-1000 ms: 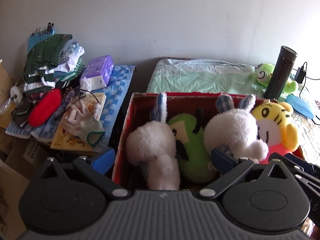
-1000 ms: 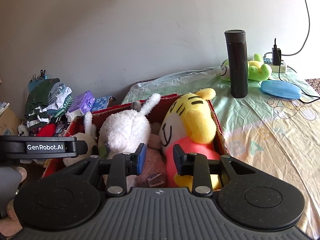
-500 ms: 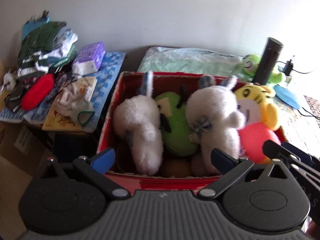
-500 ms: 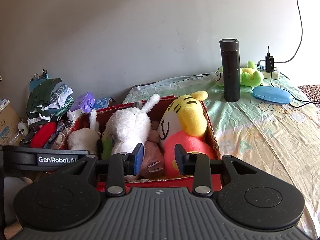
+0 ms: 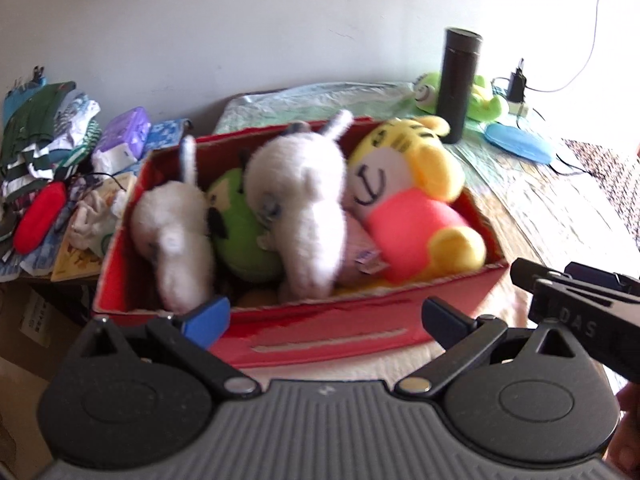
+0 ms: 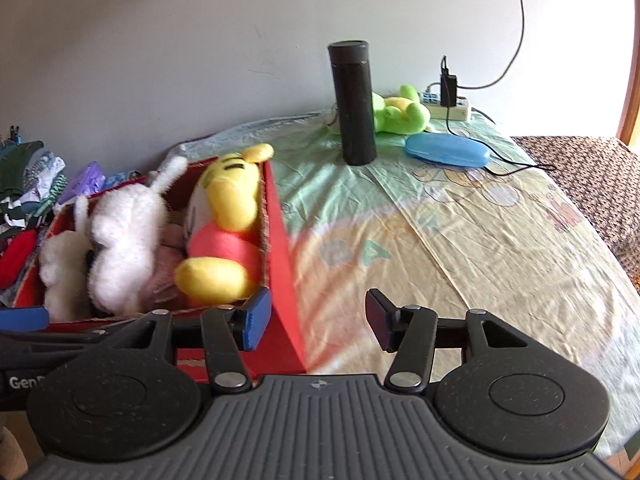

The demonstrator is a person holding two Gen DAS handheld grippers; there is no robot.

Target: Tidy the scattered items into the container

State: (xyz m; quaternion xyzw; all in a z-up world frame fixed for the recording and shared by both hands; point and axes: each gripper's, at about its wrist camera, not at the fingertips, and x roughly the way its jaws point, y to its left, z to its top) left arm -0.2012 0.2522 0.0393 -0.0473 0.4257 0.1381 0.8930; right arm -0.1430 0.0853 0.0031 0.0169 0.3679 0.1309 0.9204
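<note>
Both grippers sit empty: left gripper [image 5: 326, 314] spread wide, right gripper [image 6: 318, 320] opening, red box [image 5: 320, 330] stuffed with plushies.

Fluffy plush toys [image 5: 296, 208] fill a red, seemingly cardboard box [image 5: 320, 332]; behind it, a matt black flask [image 6: 352, 104] on wrinkled cloth bedsheet [image 6: 460, 232].

"Gen", cut off by the frame edge, in white on the black body of the left gripper [image 6: 24, 380], seen at the right wrist view's lower left. "DAS", partly hidden, on the black body of the right gripper [image 5: 580, 326], at the left wrist view's right edge. Bedsheet [image 6: 440, 240] print: large faded letters, unreadable.
</note>
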